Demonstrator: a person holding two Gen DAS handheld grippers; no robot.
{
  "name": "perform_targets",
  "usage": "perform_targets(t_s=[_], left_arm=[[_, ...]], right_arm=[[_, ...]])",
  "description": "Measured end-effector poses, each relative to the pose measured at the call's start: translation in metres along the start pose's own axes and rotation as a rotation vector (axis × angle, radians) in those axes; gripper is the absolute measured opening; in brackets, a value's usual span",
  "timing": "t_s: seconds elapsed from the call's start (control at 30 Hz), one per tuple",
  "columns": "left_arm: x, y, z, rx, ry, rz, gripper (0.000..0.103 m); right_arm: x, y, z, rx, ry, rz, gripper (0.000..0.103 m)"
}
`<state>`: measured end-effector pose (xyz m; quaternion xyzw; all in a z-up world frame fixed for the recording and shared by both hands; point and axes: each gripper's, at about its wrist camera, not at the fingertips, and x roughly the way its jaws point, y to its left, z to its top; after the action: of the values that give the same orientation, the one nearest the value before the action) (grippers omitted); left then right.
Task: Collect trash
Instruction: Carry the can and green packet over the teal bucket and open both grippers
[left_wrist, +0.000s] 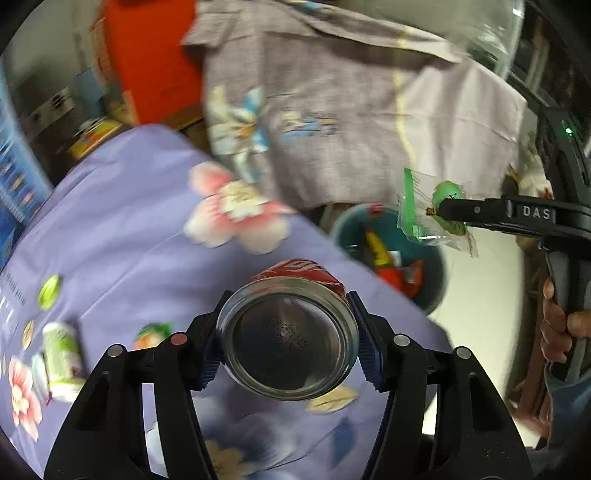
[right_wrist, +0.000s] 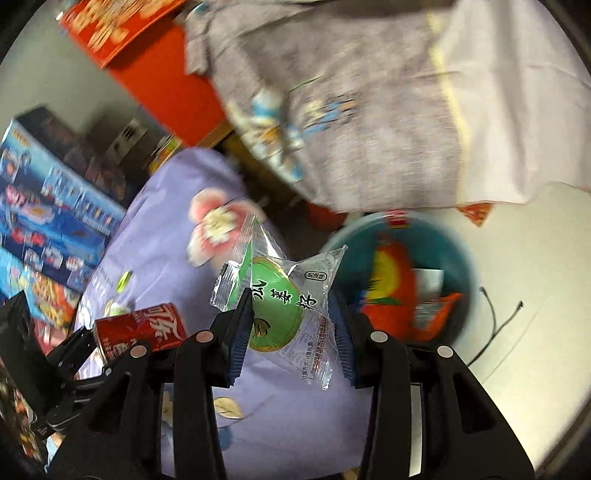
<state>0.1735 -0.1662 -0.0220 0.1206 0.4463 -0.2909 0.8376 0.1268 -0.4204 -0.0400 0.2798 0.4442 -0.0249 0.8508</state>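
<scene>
From the left wrist view, the left hand-held gripper (left_wrist: 288, 332) is clamped on a red soda can (left_wrist: 291, 328), its bottom facing the camera, held above the purple flowered cloth (left_wrist: 140, 221) covering the counter. Beyond the counter's edge a teal bin (left_wrist: 432, 269) stands on the floor, already holding bright wrappers. Over it, off to the right, the right hand-held gripper (left_wrist: 448, 214) pinches a clear green snack packet (left_wrist: 439, 206). A small green-and-white can (left_wrist: 62, 358) and a lime cap (left_wrist: 49, 291) lie on the cloth at the left.

From the right wrist view, the right hand-held gripper (right_wrist: 291, 325) grips the snack packet (right_wrist: 284, 310) between its blue pads, with the teal bin (right_wrist: 461, 266) just ahead and to the right. The red soda can (right_wrist: 140, 330) shows at the left.

I'd say both are carrying loads to the bin. Next, each should be brought over the opening and released.
</scene>
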Motion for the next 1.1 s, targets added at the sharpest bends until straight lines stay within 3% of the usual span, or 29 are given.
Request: perform_targets(t_s=[0.3, 0.63, 0.8, 1.1], left_arm=[[0.046, -0.09, 0.032, 0.118, 0.054, -0.079, 0.061], [0.114, -0.135, 0.044, 0.124, 0.164, -0.142, 0.063], [0.126, -0.14, 0.041, 0.123, 0.184, -0.124, 0.081], [0.122, -0.122, 0.038, 0.064, 0.174, -0.121, 0.092]], right_arm=[[-0.011, -0.085, -0.005, 0.127, 0.003, -0.03, 0.039], [0.0, -0.128, -0.003, 0.178, 0.047, -0.065, 0.04], [0.009, -0.135, -0.002, 0.189, 0.065, -0.071, 0.04], [0.028, -0.13, 0.004, 0.176, 0.097, -0.061, 0.04]])
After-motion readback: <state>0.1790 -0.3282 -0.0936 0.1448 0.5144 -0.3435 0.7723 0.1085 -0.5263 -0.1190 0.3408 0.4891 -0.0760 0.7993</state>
